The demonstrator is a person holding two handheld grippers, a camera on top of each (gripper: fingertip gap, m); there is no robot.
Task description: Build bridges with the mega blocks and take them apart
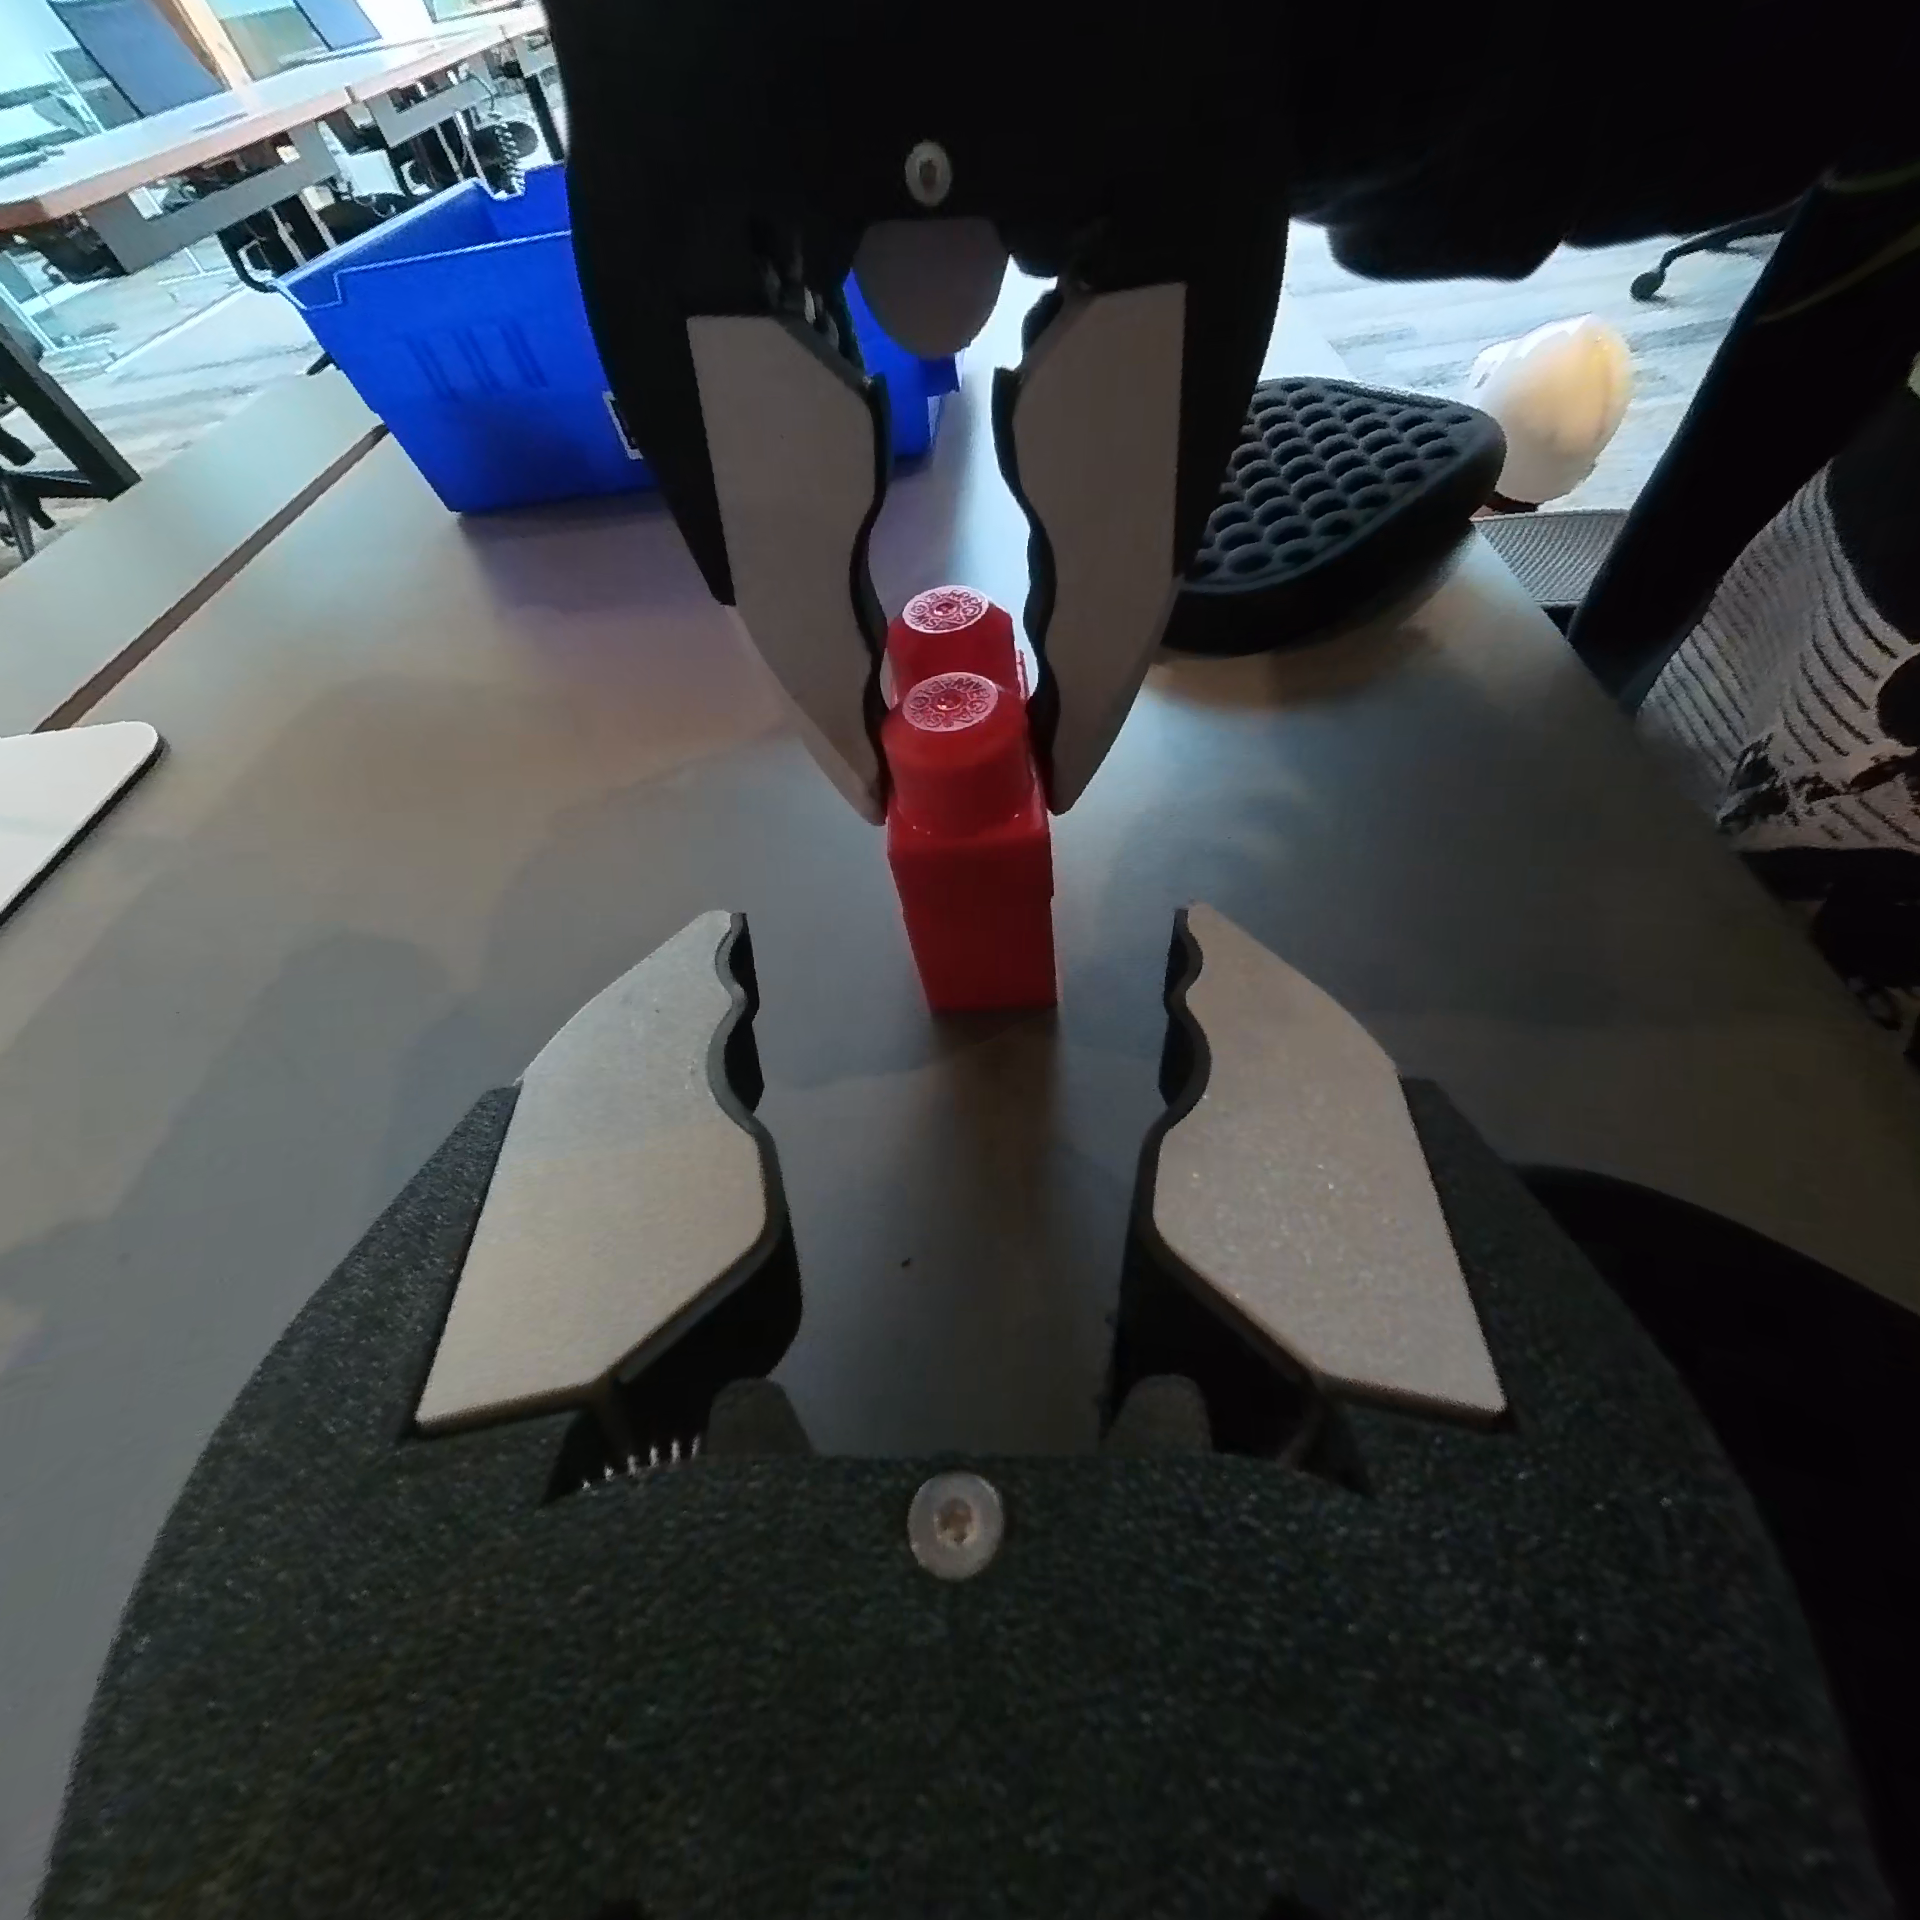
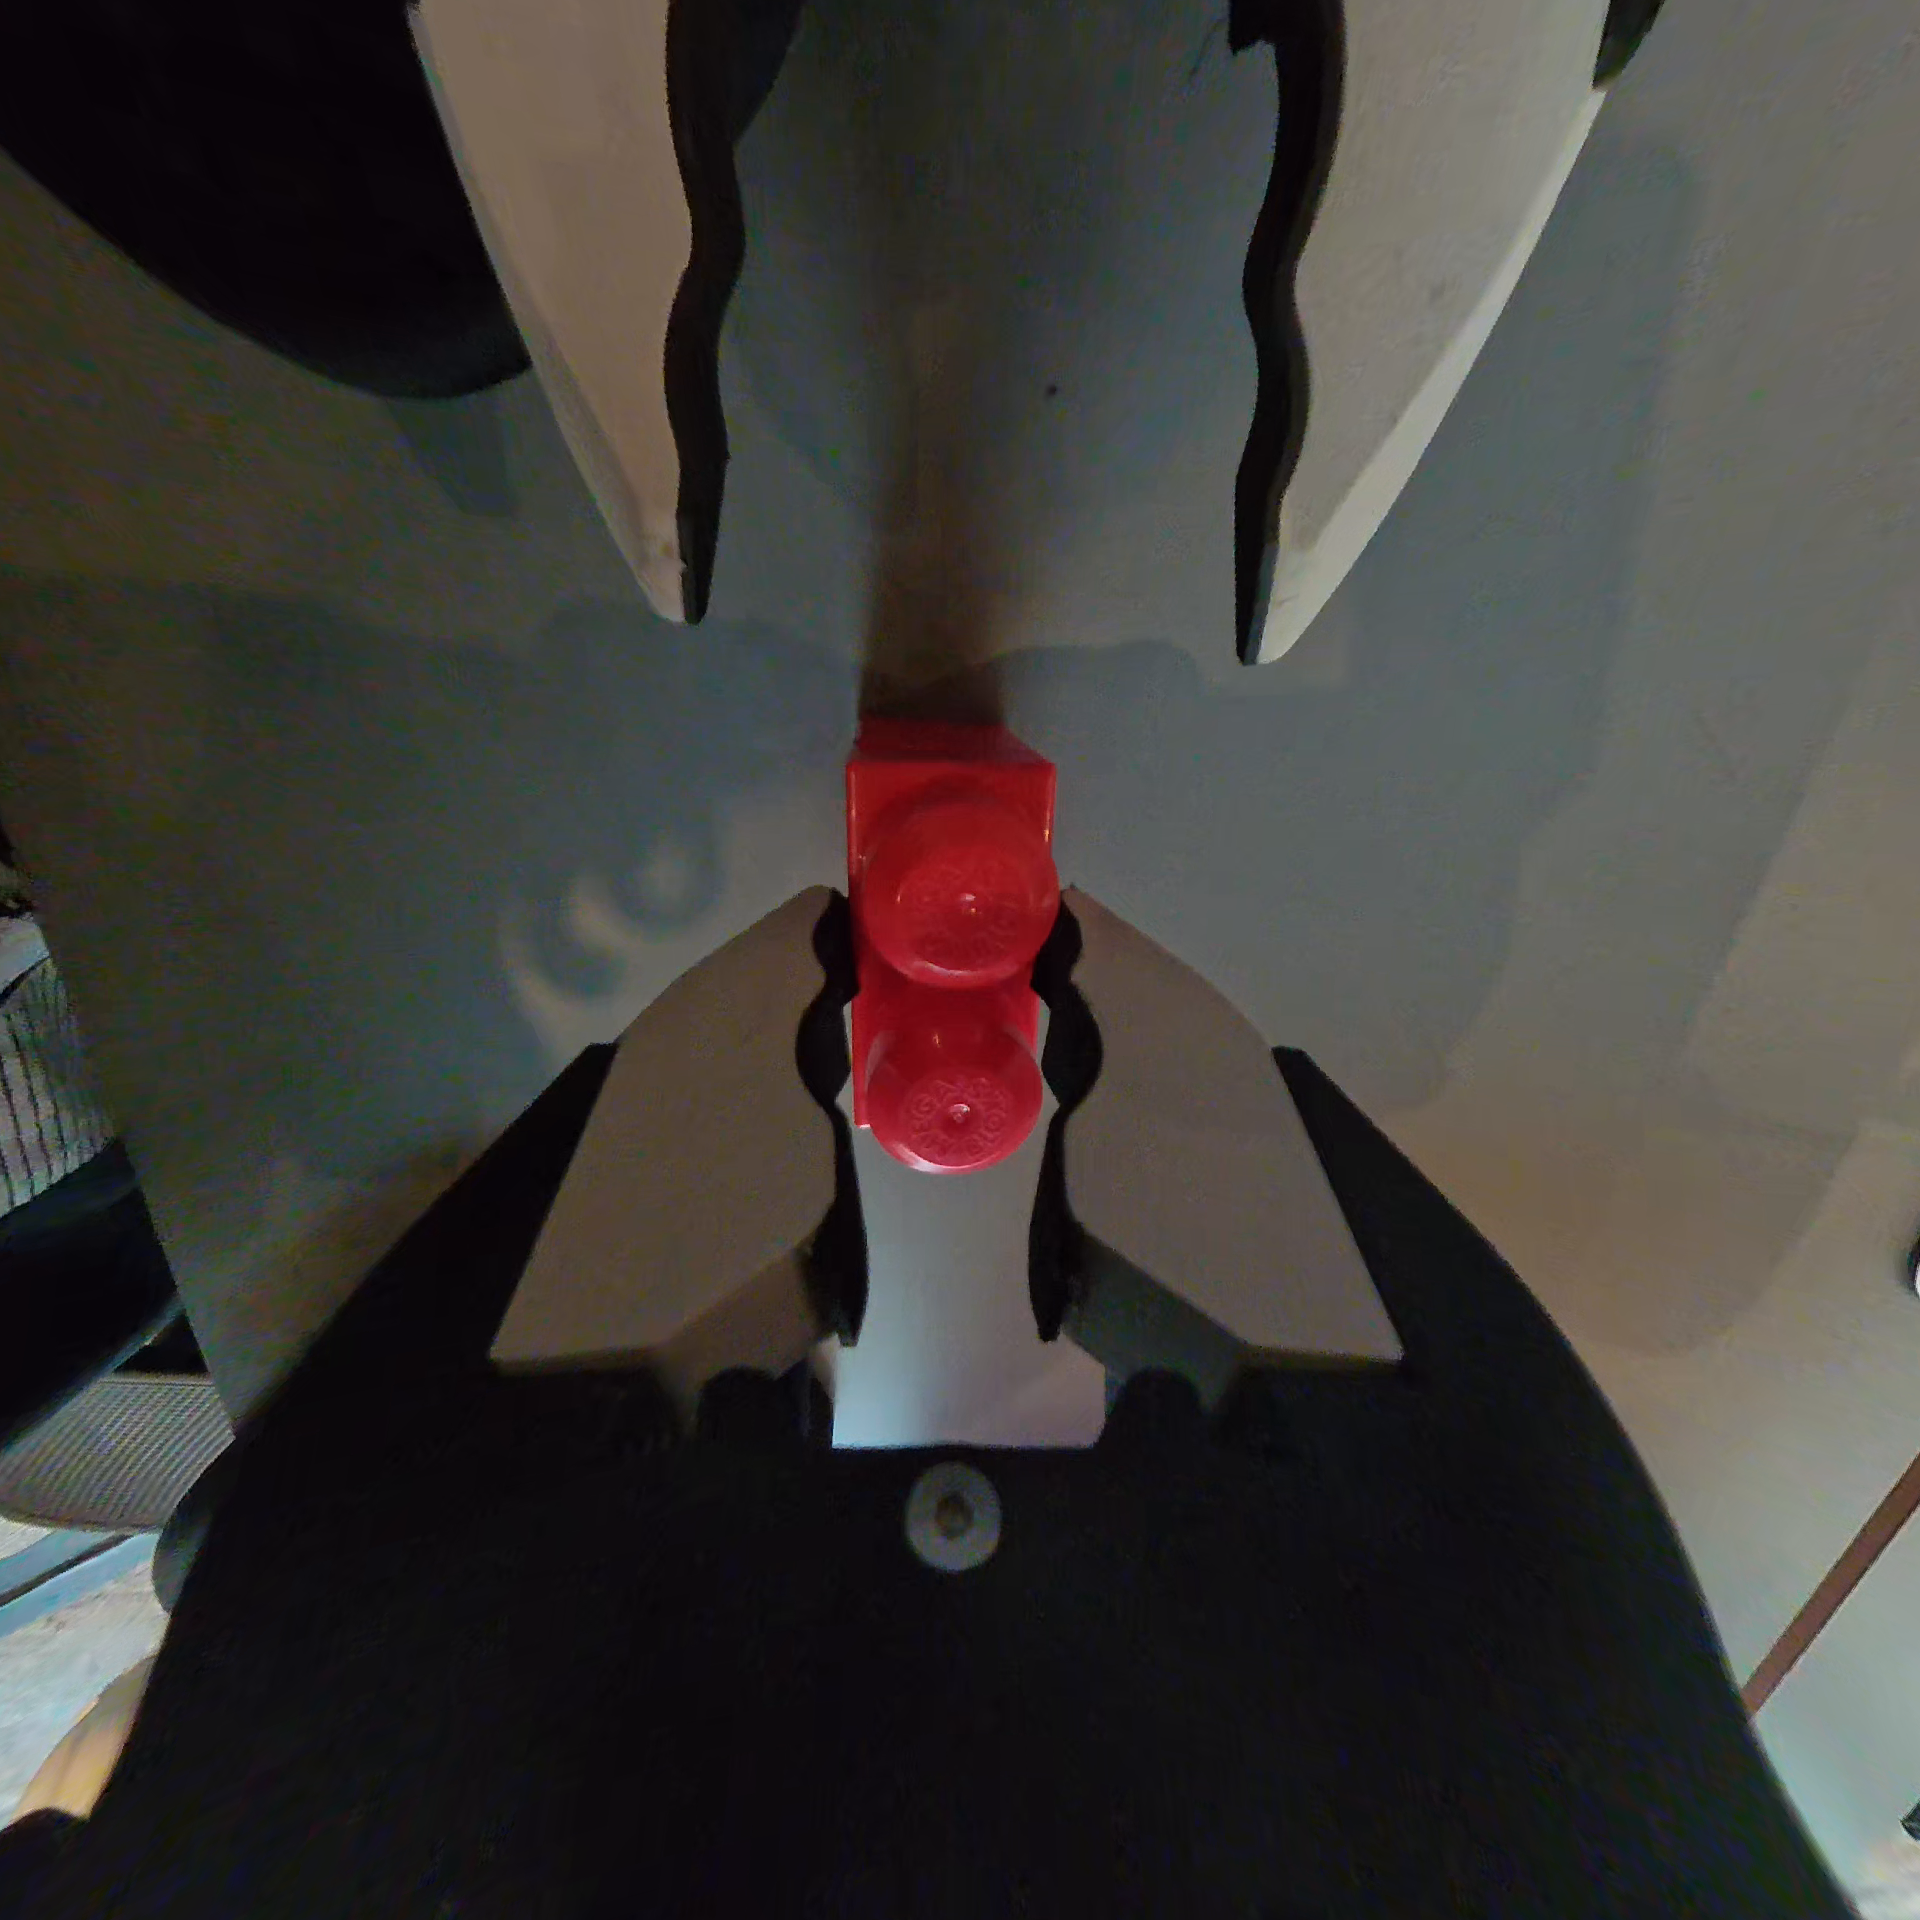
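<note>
A grey worktop (image 1: 312, 1039) carries a blue bin (image 1: 468, 364) at its far side. The left gripper (image 1: 961, 935) hangs with fingers spread wide, holding nothing. The right gripper (image 1: 961, 800) pinches the two-stud red block (image 1: 977, 914), which stands upright on the worktop between both grippers.

Grey table (image 1: 416, 935), office desks (image 1: 208, 135) behind.

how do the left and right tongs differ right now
The right tongs are shut on the red block, gripping its sides from above; the left tongs are open, holding nothing. The right tongs point down at the table; the left tongs lie low, facing the block. Both share grey, wavy-edged fingers.
</note>
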